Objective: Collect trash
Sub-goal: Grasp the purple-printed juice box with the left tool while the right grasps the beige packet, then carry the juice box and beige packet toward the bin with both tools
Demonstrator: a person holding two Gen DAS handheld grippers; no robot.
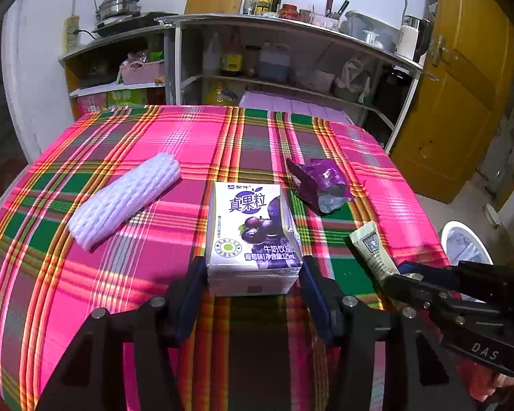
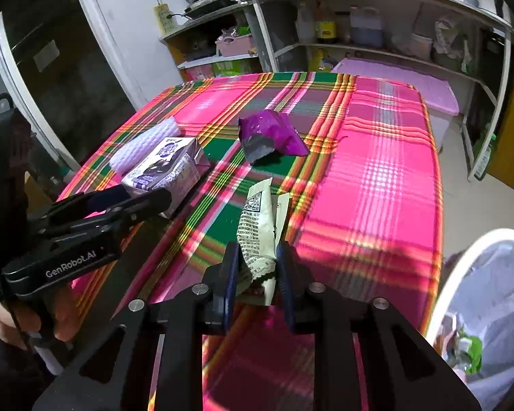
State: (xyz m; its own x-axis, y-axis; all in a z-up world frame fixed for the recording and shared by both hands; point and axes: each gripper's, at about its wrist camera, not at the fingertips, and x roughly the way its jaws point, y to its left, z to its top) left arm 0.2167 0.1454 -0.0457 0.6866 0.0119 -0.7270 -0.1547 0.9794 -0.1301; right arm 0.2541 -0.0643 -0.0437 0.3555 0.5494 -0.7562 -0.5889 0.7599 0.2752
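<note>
Left gripper [image 1: 253, 270] clamping purple grape-print milk carton [image 1: 252, 229]; right gripper [image 2: 258, 270] pinching crumpled pale-green printed wrapper [image 2: 258, 229].

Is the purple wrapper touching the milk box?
Apart. In the left wrist view, a strip of tablecloth shows between the purple wrapper and the milk box.

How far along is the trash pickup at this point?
Early. The bin already holds some scraps. The left tool straddles the milk carton; the right tool pinches the green-white wrapper. The purple wrapper and foam sleeve lie untouched on the tablecloth.
</note>
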